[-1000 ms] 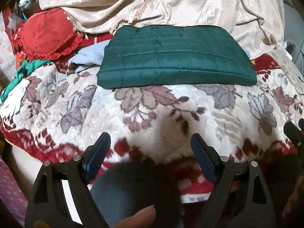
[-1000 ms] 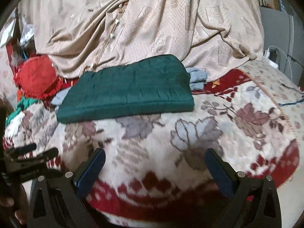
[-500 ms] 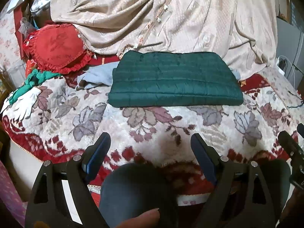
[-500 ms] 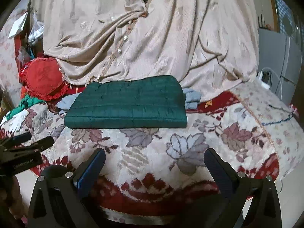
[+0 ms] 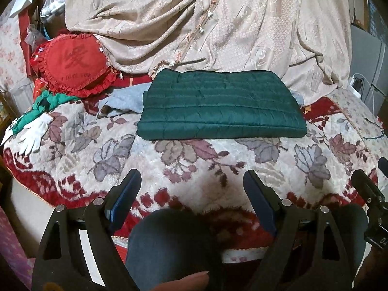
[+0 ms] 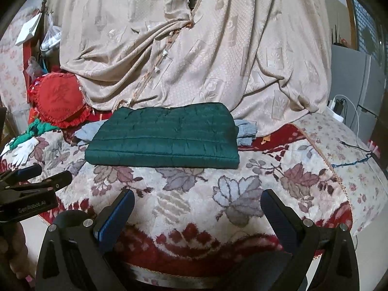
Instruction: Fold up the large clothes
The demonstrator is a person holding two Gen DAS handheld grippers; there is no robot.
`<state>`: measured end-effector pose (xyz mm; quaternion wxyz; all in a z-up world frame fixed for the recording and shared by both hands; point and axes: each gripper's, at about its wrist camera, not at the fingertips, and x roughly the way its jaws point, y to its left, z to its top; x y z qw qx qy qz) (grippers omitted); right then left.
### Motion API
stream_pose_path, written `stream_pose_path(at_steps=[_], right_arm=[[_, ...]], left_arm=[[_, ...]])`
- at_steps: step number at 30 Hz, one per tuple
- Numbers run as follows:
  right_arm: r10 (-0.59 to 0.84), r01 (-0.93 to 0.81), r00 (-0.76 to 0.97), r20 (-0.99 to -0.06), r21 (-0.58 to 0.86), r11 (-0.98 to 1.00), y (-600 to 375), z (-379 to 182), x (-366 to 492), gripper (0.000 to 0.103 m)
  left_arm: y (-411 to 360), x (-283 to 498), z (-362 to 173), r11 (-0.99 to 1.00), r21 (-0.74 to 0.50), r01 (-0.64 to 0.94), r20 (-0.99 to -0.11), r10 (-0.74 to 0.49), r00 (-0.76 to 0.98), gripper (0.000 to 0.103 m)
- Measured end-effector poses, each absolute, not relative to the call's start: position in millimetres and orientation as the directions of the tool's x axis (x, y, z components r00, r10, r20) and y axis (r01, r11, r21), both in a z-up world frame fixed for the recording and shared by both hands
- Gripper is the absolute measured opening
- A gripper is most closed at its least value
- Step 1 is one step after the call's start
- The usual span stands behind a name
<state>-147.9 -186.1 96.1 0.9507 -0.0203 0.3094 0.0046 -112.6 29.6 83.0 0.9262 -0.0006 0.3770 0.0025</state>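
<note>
A dark green quilted garment (image 5: 220,106) (image 6: 165,137) lies folded into a flat rectangle on the floral blanket (image 5: 189,160) (image 6: 201,189) of the bed. My left gripper (image 5: 191,181) hovers open above the near edge of the bed, well short of the garment, with nothing between its fingers. My right gripper (image 6: 197,202) is open too, at the same near edge, empty. The left gripper's fingers (image 6: 36,177) show at the left of the right wrist view. A person's knees in dark trousers (image 5: 169,242) sit below the grippers.
A beige curtain (image 5: 206,24) drapes down behind the garment. A red frilled cushion (image 5: 75,65) and a green and white cloth (image 5: 31,121) lie at the left. Grey cloth (image 5: 126,99) pokes out beside the garment. A charger and cables (image 6: 339,108) sit at the right.
Both grippers have lifted and drawn back from the bed, so the folded garment looks smaller and farther away. Neither gripper's opening has altered.
</note>
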Motion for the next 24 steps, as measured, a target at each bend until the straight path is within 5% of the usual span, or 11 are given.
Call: stream_pose_path(at_steps=[24], right_arm=[[0.009, -0.03, 0.814, -0.58, -0.027, 0.999, -183.1, 103.0, -152.7, 0.103]], left_arm=[[21.3, -116.9, 80.4, 1.0, 0.007, 0.012, -0.698, -0.004, 0.716, 0.086]])
